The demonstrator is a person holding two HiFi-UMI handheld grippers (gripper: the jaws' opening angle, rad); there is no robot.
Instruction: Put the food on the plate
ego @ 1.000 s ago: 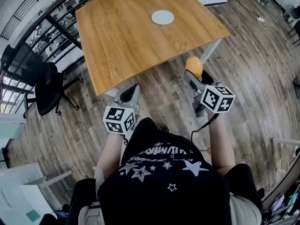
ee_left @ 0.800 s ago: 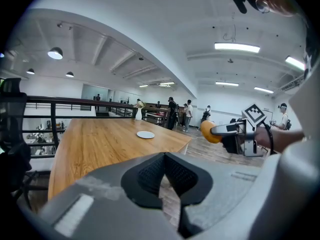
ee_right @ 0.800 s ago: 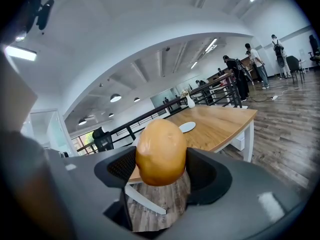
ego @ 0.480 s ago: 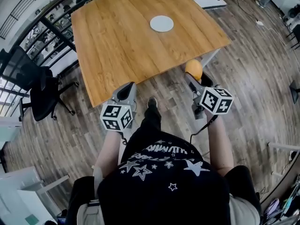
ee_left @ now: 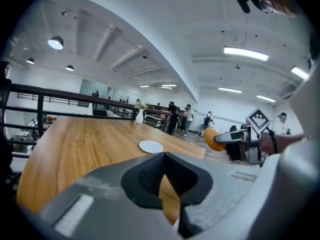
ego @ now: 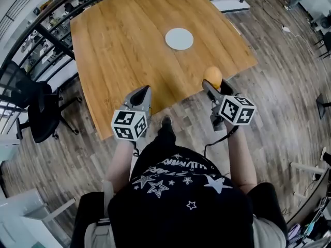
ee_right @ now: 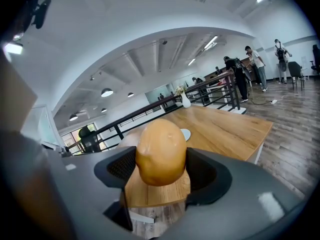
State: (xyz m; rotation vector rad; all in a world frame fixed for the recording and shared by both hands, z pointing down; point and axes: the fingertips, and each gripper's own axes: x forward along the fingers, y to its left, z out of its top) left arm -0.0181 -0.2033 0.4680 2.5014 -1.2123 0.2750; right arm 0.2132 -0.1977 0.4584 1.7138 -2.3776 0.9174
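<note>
Your right gripper (ego: 211,83) clasps the golden food (ego: 213,75) at the table (ego: 119,45) edge, 1 white plate (ego: 179,38) beyond; left gripper (ego: 140,94) clenched, empty.

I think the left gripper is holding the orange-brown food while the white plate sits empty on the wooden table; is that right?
Not quite: the right gripper holds the orange-brown food, as the right gripper view shows, its jaws closed on it. The left gripper has its jaws together on nothing. The white plate does sit empty on the wooden table.
</note>
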